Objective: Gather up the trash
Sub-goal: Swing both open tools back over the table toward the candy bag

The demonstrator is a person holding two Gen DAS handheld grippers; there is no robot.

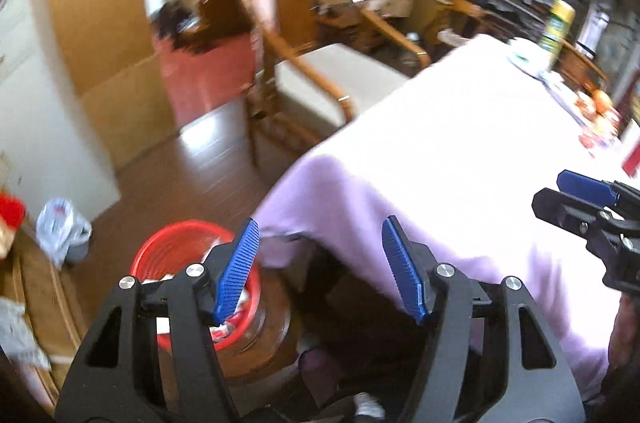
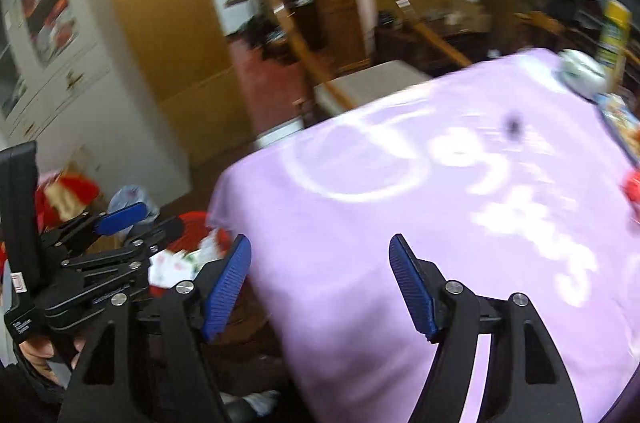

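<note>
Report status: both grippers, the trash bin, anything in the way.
Left gripper open, empty. Right gripper open, empty. Red bin on the floor by the table corner, scraps inside. Purple tablecloth hangs beside it; nothing blocks the bin.

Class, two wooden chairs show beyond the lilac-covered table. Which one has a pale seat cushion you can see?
The nearer wooden armchair, at the table's far corner: its pale cushion shows plainly. The other chair, further back right, shows only blurred wood.

Bin (image 1: 192, 247) left of table (image 1: 460, 143)
</note>
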